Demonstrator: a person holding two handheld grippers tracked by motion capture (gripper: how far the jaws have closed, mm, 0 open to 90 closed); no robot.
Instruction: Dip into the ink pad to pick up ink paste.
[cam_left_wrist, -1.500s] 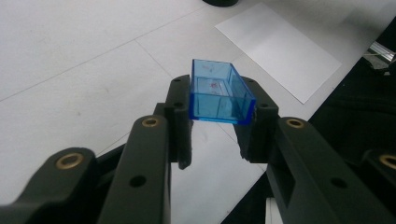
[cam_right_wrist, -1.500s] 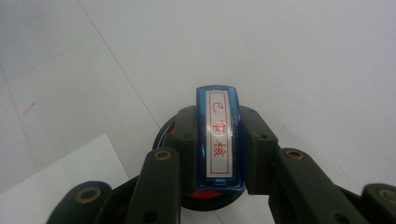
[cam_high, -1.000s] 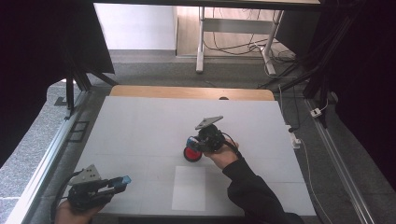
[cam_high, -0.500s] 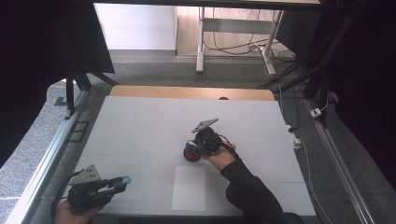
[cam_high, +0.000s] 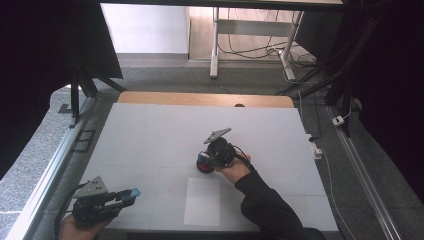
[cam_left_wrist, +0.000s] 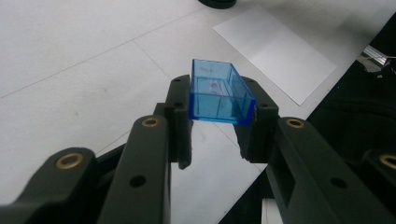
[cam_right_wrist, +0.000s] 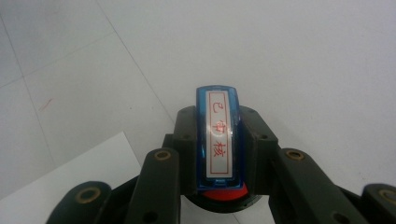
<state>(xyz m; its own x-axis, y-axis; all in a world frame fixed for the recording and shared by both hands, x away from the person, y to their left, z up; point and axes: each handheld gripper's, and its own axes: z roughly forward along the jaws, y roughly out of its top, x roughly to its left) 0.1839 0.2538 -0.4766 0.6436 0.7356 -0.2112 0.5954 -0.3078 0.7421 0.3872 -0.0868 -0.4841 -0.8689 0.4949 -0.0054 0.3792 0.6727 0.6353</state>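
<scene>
My left gripper (cam_high: 129, 195) sits at the near left corner of the white table (cam_high: 150, 135), shut on a clear blue plastic cap (cam_high: 132, 192). In the left gripper view the cap (cam_left_wrist: 219, 93) is held open side up between the jaws of the gripper (cam_left_wrist: 217, 119). My right gripper (cam_high: 203, 162) hovers near the table's middle, shut on a blue stamp with a red base (cam_high: 202, 165). In the right gripper view the stamp (cam_right_wrist: 219, 135) shows a white label with red characters, held upright in the gripper (cam_right_wrist: 218, 144).
A white paper sheet (cam_high: 202, 201) lies on the table near the front, just below the right gripper; it also appears as a sheet (cam_left_wrist: 275, 51) and a sheet corner (cam_right_wrist: 70, 172). A wooden strip (cam_high: 200, 98) edges the far side. Metal rails (cam_high: 45, 170) flank the table.
The right gripper has shifted slightly left with the stamp and its top plate has turned a little. The left gripper has stayed put.
</scene>
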